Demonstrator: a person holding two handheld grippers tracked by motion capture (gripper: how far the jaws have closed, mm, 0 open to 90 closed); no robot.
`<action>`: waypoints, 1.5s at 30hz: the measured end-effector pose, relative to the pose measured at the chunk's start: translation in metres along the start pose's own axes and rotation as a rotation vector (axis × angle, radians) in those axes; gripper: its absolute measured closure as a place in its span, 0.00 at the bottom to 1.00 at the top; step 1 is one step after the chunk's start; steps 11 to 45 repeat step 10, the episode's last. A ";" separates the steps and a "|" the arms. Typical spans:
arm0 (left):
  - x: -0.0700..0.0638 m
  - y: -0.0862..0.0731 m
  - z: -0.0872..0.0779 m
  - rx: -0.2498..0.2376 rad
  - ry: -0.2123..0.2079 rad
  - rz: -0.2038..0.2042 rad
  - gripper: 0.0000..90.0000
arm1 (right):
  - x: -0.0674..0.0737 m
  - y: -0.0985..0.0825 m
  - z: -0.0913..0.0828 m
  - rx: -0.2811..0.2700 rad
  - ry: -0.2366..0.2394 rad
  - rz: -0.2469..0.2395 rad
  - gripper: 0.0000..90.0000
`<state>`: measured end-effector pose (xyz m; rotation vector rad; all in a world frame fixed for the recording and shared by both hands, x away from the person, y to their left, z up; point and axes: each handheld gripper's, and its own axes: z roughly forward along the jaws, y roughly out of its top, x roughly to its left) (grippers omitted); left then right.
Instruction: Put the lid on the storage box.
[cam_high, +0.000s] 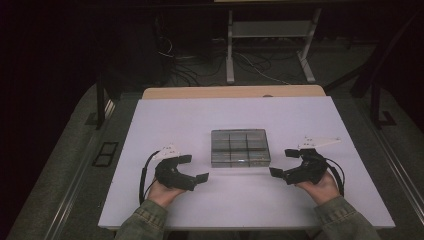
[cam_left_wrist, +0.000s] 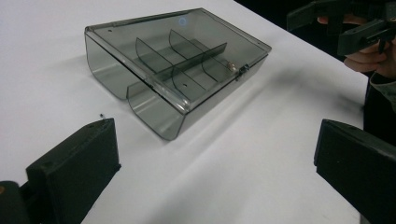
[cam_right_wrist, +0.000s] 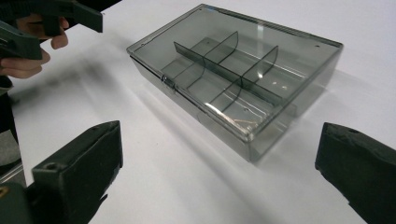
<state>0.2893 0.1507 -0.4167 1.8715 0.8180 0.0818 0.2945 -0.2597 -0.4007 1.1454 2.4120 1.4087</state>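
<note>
1. Setting: a dim room with dark floor, cables and a metal frame beyond a bench (cam_high: 165, 210) covered by a white sheet.
2. Principal item: a smoky, see-through compartment box (cam_high: 240, 148) sits flat at the middle of the bench, lid closed. Internal dividers split it into a grid of compartments; the compartments visible in both claw views appear empty. A small latch (cam_right_wrist: 166, 80) sits on the front edge of the box.
3. Left claw (cam_high: 196, 168): held in the person's left hand, just off the box's near-left corner and apart from it. Its jaws stand wide apart with nothing between them; the left claw view shows bare bench between the jaws and the box further ahead.
4. Right claw (cam_high: 283, 162): held in the right hand, just off the box's near-right corner, not touching it. Jaws likewise spread wide and holding nothing; the right claw view shows the box ahead, between the two jaws but clear of both.
5. Both forearms, in green sleeves (cam_high: 345, 220), enter from the near bench edge.
</note>
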 end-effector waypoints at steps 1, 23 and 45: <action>-0.001 -0.002 -0.002 0.003 0.000 0.000 0.00 | 0.000 -0.002 -0.002 -0.003 0.002 0.007 0.00; -0.006 -0.011 -0.015 0.010 0.000 0.002 0.00 | -0.006 -0.022 -0.019 -0.010 -0.007 0.049 0.00; -0.006 -0.011 -0.015 0.010 0.000 0.002 0.00 | -0.006 -0.022 -0.019 -0.010 -0.007 0.049 0.00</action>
